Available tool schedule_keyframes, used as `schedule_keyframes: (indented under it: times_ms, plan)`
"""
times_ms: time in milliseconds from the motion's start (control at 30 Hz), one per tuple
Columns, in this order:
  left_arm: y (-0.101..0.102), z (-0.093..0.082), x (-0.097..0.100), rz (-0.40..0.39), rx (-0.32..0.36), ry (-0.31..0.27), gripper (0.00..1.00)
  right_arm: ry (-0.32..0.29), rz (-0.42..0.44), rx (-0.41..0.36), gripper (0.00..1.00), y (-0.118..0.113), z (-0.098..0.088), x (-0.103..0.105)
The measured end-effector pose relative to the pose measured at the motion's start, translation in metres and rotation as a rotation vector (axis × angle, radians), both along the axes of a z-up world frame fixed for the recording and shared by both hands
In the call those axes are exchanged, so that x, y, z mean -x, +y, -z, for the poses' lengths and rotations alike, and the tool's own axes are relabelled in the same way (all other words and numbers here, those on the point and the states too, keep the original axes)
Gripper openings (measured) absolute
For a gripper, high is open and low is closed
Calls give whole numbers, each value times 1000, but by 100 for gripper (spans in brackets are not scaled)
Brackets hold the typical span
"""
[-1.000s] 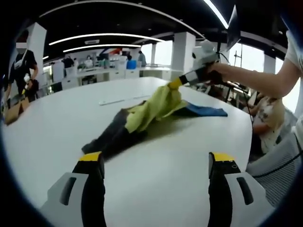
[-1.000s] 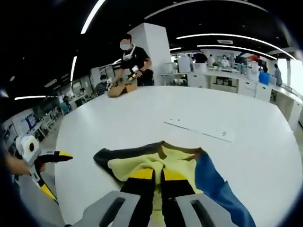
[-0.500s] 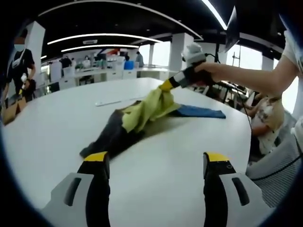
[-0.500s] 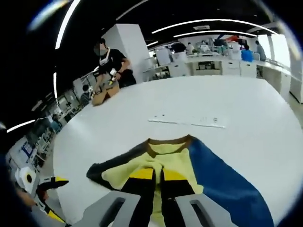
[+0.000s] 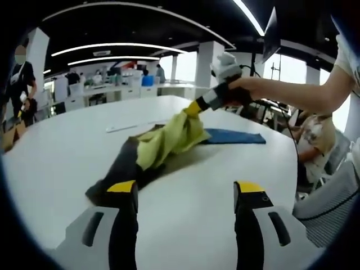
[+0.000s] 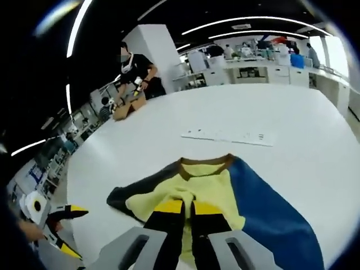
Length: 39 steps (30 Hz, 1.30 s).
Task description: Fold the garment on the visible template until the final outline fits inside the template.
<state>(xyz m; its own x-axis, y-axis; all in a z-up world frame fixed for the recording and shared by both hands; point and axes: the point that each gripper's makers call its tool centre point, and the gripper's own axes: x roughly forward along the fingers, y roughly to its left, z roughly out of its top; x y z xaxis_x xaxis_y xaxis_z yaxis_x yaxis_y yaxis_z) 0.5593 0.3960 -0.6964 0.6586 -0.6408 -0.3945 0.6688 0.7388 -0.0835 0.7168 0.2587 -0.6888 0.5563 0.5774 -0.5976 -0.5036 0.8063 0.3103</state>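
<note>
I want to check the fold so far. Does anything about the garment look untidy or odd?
Yes. The garment is bunched and twisted on the white table, not flat: the right gripper is shut on its yellow middle and lifts it, while the dark end and the blue end trail on the table. The left gripper is open.

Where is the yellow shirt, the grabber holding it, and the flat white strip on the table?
Garment (image 5: pixel 169 140), left gripper view, yellow middle part.
Right gripper (image 6: pixel 188 209), right gripper view, between its yellow tips, shut on the cloth.
White strip (image 6: pixel 228 135), right gripper view, its middle.

the garment (image 5: pixel 163 147) lies on the table (image 5: pixel 214 197), ahead of the left gripper (image 5: pixel 185 194).
</note>
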Motion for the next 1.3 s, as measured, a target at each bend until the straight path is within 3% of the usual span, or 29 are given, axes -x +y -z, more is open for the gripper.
schedule_keyframes:
  times_ms: [533, 933, 1067, 1300]
  plan:
    - [-52, 11, -33, 79, -4, -25, 50, 39, -36, 6, 0, 6, 15, 5]
    - [-86, 42, -66, 108, -78, -10, 39, 50, -44, -10, 0, 9, 15, 6]
    - [-97, 46, -73, 113, -72, -12, 36, 56, -44, -19, 0, 9, 15, 7]
    - [-105, 65, -84, 117, -112, 14, 32, 60, -55, -31, 0, 10, 14, 7]
